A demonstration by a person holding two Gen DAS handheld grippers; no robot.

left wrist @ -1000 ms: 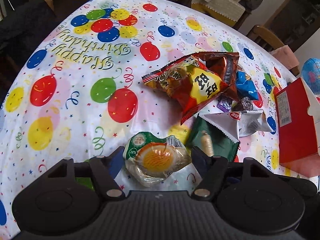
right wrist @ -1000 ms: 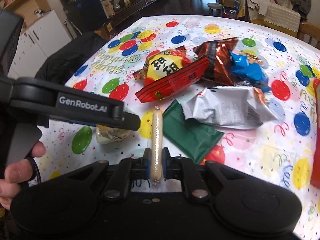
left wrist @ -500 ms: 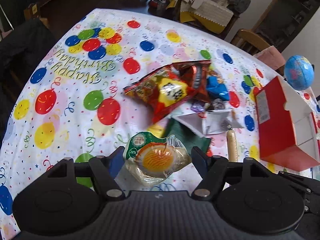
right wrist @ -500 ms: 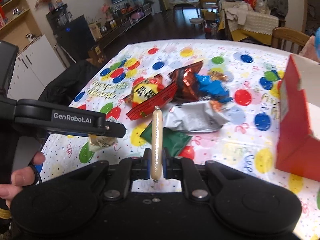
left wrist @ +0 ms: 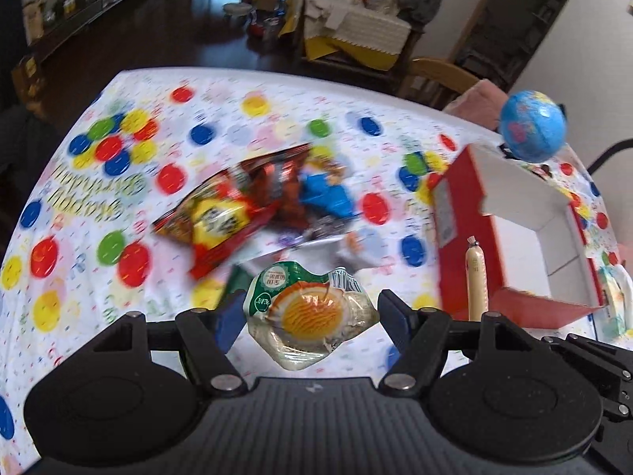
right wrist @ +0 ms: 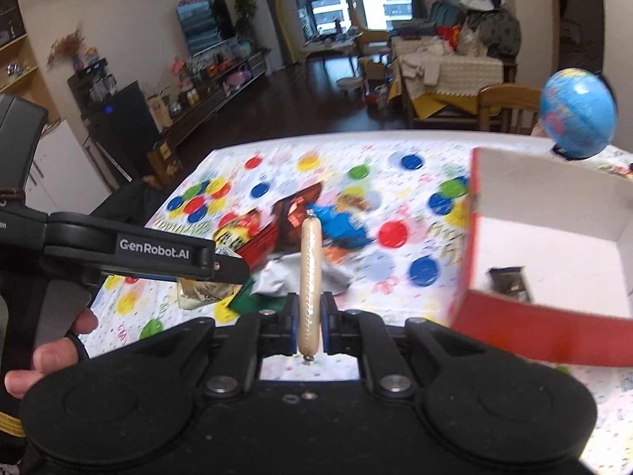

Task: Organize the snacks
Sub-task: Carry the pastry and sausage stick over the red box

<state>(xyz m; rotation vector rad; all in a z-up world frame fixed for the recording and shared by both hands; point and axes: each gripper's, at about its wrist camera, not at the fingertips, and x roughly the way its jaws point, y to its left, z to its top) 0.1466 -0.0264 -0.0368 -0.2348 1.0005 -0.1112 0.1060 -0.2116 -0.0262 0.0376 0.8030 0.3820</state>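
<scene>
Two snacks aloft over the balloon-print table [left wrist: 91,289]: one sausage stick [right wrist: 310,277] clamped low down in the right gripper [right wrist: 310,322], one clear egg pouch [left wrist: 310,310] pinched across its width by the left gripper [left wrist: 310,316]. Probably light, both; sausage firm yet slick, best gripped mid-length; pouch soft, crushable, better by the edges. One red box [right wrist: 554,245] nearby, one dark packet [right wrist: 510,283] inside.

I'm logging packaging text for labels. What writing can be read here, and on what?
"GenRobot.AI": on the side of the left gripper.
Tablecloth lettering: too blurred.
Green label on the egg packet: too small.
Label on the red box: unreadable.
Red chip bag: blurred.
</scene>
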